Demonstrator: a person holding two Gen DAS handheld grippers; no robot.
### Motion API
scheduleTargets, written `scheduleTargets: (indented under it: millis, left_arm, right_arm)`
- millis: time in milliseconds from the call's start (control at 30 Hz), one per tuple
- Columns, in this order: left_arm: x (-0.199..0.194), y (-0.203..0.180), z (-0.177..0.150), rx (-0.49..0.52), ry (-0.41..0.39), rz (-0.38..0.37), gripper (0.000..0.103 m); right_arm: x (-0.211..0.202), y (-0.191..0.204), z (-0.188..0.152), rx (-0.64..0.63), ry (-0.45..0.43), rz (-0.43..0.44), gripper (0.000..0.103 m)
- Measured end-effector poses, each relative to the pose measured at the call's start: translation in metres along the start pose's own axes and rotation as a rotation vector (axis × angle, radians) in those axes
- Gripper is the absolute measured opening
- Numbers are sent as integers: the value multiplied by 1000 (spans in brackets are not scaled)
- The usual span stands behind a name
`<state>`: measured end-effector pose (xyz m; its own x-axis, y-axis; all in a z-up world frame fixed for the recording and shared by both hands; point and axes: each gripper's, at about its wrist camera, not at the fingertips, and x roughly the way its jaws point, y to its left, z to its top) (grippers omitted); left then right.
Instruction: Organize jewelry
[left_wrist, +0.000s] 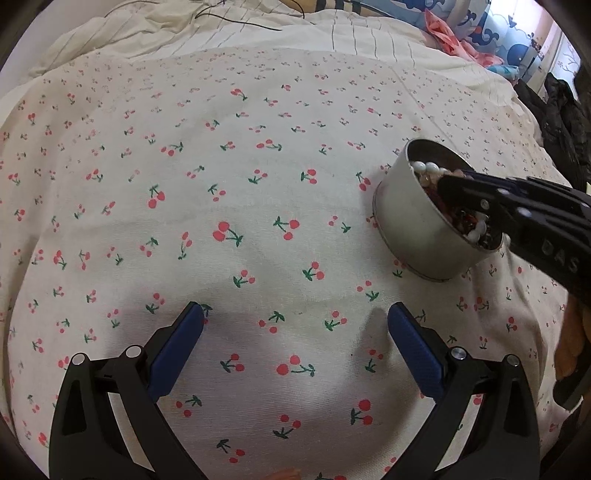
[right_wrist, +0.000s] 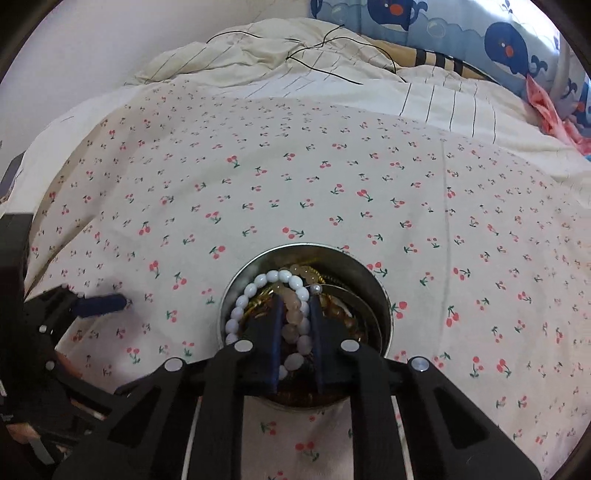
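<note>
Lettering "DAS" marks the right gripper (left_wrist: 448, 184).

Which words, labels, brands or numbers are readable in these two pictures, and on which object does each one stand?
"DAS": raised letters on the black body of the right gripper, read in the left wrist view; more letters may run out of frame.
Round metal tin, cherry-print cloth, whale-print fabric: no text on them.
</note>
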<state>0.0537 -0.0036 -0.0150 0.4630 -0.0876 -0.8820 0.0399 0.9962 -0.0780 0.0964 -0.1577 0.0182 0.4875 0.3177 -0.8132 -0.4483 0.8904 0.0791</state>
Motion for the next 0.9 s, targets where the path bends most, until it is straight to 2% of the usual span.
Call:
scheduleTargets:
  millis: [167,333,500,567,633,700,767,900]
  left_arm:
    - [-7,-3,5,19,-34,27,96]
    - [-8,-4,7,18,-42,25,96]
    - [-4,-8,8,28,-43,33,96]
    - [-4,-8,9,31,-44,36,96]
    - [-6,-5,9,24,-47,34,96]
    - [-8,-3,10,16,-52,27,96]
    - [-9,-1,11,11,-56,24,96]
    - [-11,-2,13,12,-67,25,96]
  right_arm:
    - [-20,-15,-8,54,-22,27,12]
    - [-9,-28,-12,76,5,20,11]
    - [10,-7,-11,37,11,54,11]
    - [8,-8,-9,41,30,32,17]
    - [0,-16,-9,72,25,26,43]
    - [-12,-20,-10,77,14,47,45]
    - [-15,-14,-12,25,33,37,45]
    - [5,4,-13,-70,63,-43,40]
